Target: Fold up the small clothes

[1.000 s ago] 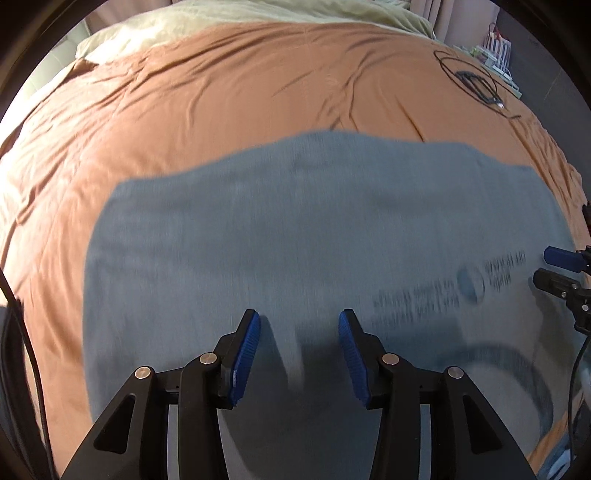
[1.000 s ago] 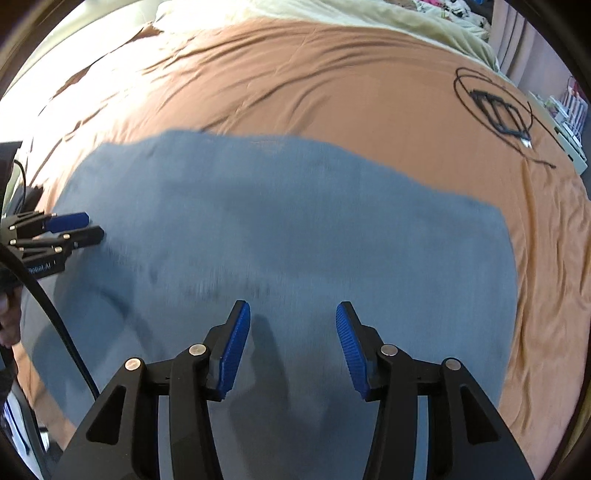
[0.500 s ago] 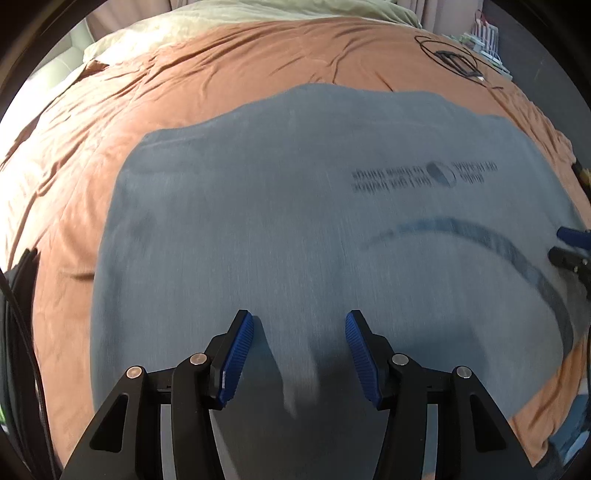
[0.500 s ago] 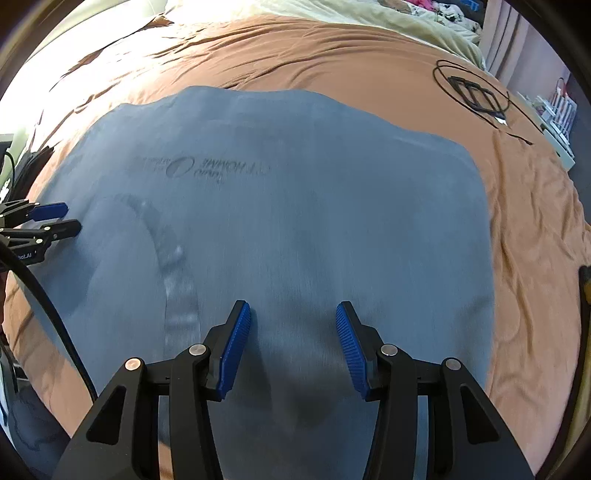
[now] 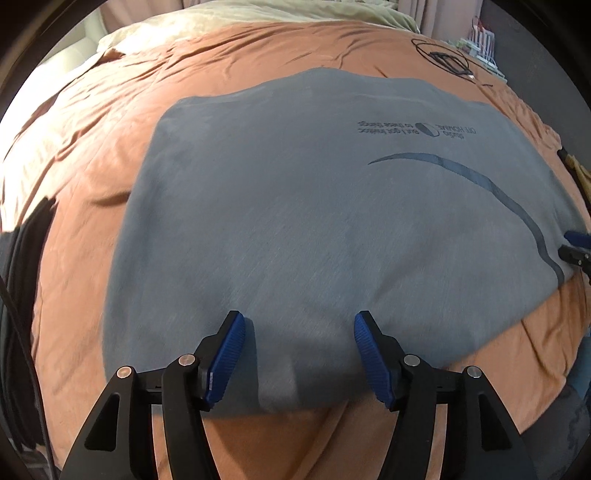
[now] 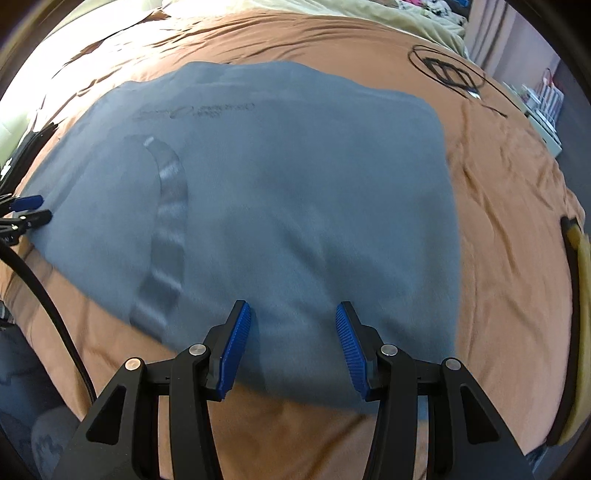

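A grey T-shirt (image 5: 314, 206) with dark print and a curved stripe lies flat on the orange bedspread (image 5: 92, 147). My left gripper (image 5: 299, 332) hovers above the shirt's near hem, its jaws opening, with nothing pressed between its blue pads. Over the near hem in the right wrist view, my right gripper (image 6: 293, 325) stands open above the same shirt (image 6: 295, 192), gripping nothing. Each gripper's tips show at the edge of the other's view: the right gripper (image 5: 576, 247) at the right, the left gripper (image 6: 29, 210) at the left.
A coiled black cable (image 6: 443, 70) lies on the bedspread at the far right. A pale yellow blanket (image 5: 295, 11) runs along the bed's far side. Dark cloth (image 5: 22, 280) sits at the left edge. A yellow-edged object (image 6: 576, 295) is at the right rim.
Both grippers have drawn back towards me across the shirt, from its middle to its near hem. The left gripper's jaws have spread wider. The shirt lies as before.
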Action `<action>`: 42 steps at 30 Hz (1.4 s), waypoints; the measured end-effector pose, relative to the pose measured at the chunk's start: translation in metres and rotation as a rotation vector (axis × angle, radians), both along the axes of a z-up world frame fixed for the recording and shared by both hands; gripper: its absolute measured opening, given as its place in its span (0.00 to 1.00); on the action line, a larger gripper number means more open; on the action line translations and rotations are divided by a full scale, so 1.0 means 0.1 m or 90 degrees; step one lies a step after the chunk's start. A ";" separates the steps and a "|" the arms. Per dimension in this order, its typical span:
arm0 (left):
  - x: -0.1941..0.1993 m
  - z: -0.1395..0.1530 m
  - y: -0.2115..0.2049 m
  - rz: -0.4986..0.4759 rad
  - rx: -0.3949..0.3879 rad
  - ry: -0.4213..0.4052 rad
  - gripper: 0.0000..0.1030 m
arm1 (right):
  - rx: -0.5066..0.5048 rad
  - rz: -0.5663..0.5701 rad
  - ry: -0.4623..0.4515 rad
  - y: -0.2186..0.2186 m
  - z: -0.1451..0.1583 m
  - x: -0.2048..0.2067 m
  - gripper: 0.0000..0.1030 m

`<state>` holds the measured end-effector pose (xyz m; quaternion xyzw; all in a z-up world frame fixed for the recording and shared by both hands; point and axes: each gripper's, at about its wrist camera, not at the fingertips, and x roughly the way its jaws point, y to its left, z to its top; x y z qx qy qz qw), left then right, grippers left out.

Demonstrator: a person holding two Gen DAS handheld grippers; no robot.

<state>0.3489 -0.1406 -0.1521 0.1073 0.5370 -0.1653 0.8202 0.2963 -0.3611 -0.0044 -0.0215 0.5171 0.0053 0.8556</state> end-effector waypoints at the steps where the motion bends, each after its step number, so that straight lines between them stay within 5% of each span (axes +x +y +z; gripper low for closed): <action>1: -0.03 0.00 0.03 0.002 -0.001 0.001 0.62 | 0.002 -0.003 0.000 -0.02 0.00 -0.04 0.45; 11: -0.22 0.03 0.34 0.028 -0.006 -0.013 0.64 | 0.026 -0.034 -0.008 -0.24 0.04 -0.41 0.45; 22: -0.22 0.14 1.24 0.184 -0.034 -0.029 0.57 | 0.092 -0.116 -0.025 -0.60 0.12 -0.80 0.42; 31: -0.33 0.17 1.58 0.258 -0.161 0.005 0.57 | 0.278 -0.189 -0.075 -0.97 0.04 -1.07 0.43; 40: -0.28 0.00 1.59 0.298 -0.238 0.061 0.57 | 0.442 -0.259 -0.090 -1.29 -0.28 -1.18 0.38; 42: -0.28 -0.01 1.58 0.303 -0.251 0.065 0.48 | 0.464 -0.269 -0.096 -1.35 -0.32 -1.21 0.35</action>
